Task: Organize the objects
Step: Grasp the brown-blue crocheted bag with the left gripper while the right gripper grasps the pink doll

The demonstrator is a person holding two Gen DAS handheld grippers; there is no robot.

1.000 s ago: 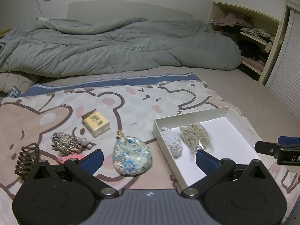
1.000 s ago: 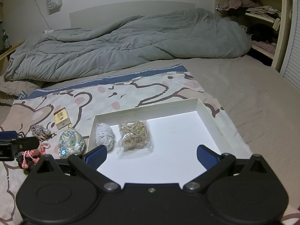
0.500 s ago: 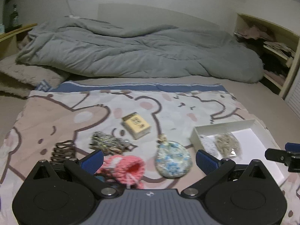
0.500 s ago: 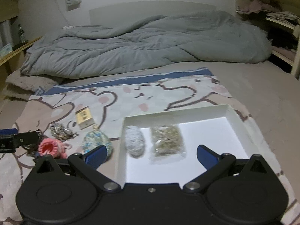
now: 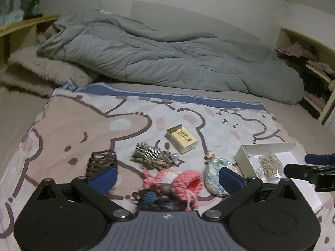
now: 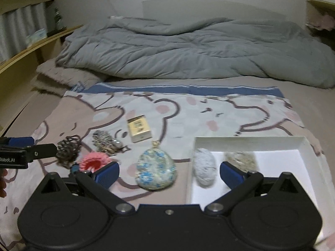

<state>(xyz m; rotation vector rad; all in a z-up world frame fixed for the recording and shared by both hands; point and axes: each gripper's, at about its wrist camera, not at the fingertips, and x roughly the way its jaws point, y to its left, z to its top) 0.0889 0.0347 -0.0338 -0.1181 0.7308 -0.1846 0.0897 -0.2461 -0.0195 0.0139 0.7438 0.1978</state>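
My left gripper (image 5: 167, 178) is open, low over a pink crochet piece (image 5: 173, 179) and a dark blue yarn item (image 5: 152, 198) on the cartoon bear blanket (image 5: 83, 129). Beyond lie a brown hair claw (image 5: 101, 163), a striped beaded accessory (image 5: 150, 156), a yellow box (image 5: 181, 139) and a blue floral pouch (image 5: 211, 173). My right gripper (image 6: 168, 173) is open and empty, straddling the floral pouch (image 6: 156, 169) and the left edge of the white box (image 6: 249, 140). That box holds a grey-white pouch (image 6: 204, 167) and a bag of rubber bands (image 6: 240, 161).
A rumpled grey duvet (image 5: 167, 62) covers the far half of the bed. A fluffy beige pillow (image 5: 41, 71) lies at the far left. Wooden shelves (image 5: 314, 62) with clothes stand at the right, and a wooden ledge (image 6: 31, 46) runs along the left.
Both grippers have swung left. The left one went from over the floral pouch to over the pink crochet piece. The right one went from over the white box to its left edge. Both stayed open.
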